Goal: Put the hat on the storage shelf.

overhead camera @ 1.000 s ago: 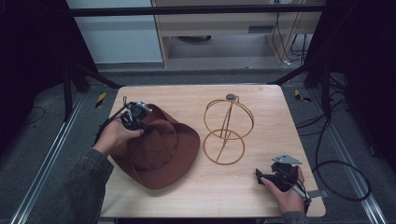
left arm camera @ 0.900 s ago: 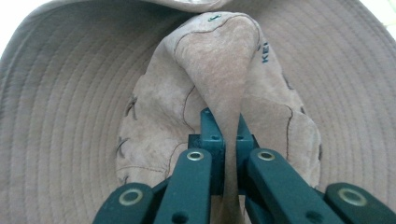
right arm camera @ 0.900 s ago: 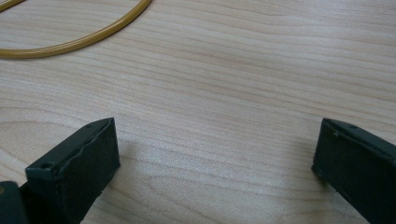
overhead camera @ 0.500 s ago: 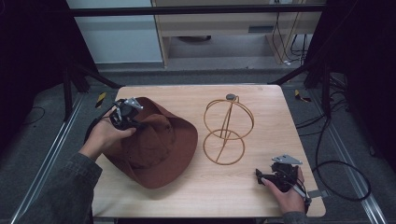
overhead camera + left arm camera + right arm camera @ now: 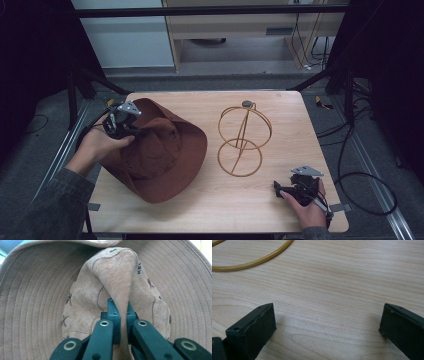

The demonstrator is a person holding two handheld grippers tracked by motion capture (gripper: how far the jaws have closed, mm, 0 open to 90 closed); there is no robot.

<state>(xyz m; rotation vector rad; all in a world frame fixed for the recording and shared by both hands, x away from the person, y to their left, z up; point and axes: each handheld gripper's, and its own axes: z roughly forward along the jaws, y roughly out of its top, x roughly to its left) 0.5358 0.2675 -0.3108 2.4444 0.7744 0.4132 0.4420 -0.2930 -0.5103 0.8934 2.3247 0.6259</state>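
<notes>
Item: brown felt-like hat (image 5: 160,150), wide-brimmed, lying toward the left edge of the worktop (image 5: 280,105), tipped up on its far-left side where I hold it. Hold: my left tongs (image 5: 121,121) are clamped on a pinched fold of the crown; in the left gripper view the soft suede-like cloth (image 5: 117,280) rises between the two jaws, the stitched brim spreading all round it. Handling, as I judge it: light, limp, not fragile; the crown creases wherever it is nipped, and the broad brim will sag and swing when raised, so a grip on the crown fold near its top carries it better than one on the brim's edge. The cloth looks matt, unlikely to slip. Companion piece: wire hat stand (image 5: 244,140), two golden hoops on an upright with a dark cap, standing right of centre, apart from the hat. My right tongs (image 5: 283,191) rest spread wide and empty near the right near corner, over bare wood, the stand's base ring just beyond them.
</notes>
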